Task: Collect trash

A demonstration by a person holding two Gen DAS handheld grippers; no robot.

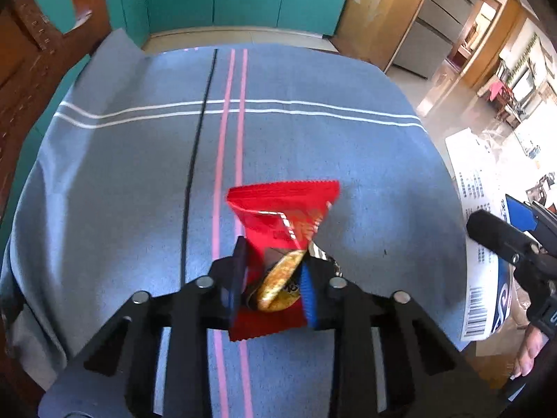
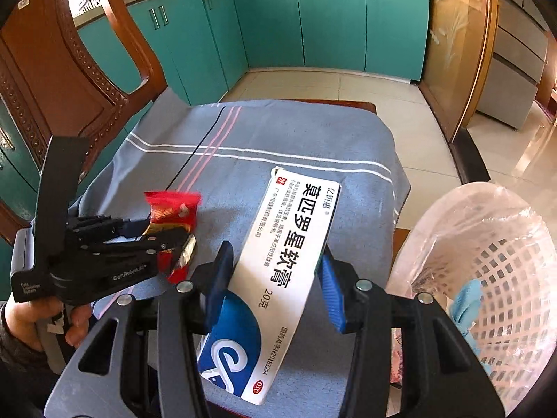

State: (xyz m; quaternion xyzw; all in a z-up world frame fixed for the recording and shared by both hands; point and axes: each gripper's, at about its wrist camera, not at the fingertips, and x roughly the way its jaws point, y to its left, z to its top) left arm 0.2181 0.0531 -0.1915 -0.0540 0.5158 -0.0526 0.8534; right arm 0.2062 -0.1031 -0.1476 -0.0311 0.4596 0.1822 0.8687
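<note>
A red snack wrapper (image 1: 278,209) with a gold picture on it is pinched between the pads of my left gripper (image 1: 273,264), which is shut on it just over the blue-grey tablecloth (image 1: 122,174). In the right wrist view the same wrapper (image 2: 172,205) sticks out of the left gripper (image 2: 170,240) at the left. My right gripper (image 2: 275,254) is shut on a long white and blue medicine box (image 2: 296,230), held slanted over the cloth's right side. That box (image 1: 477,181) also shows at the right edge of the left wrist view.
A white mesh basket (image 2: 504,264) lined with a clear bag stands off the table's right side, with something blue inside. A carved wooden chair (image 2: 69,87) stands at the left. Teal cabinets (image 2: 330,17) line the back wall beyond a tiled floor.
</note>
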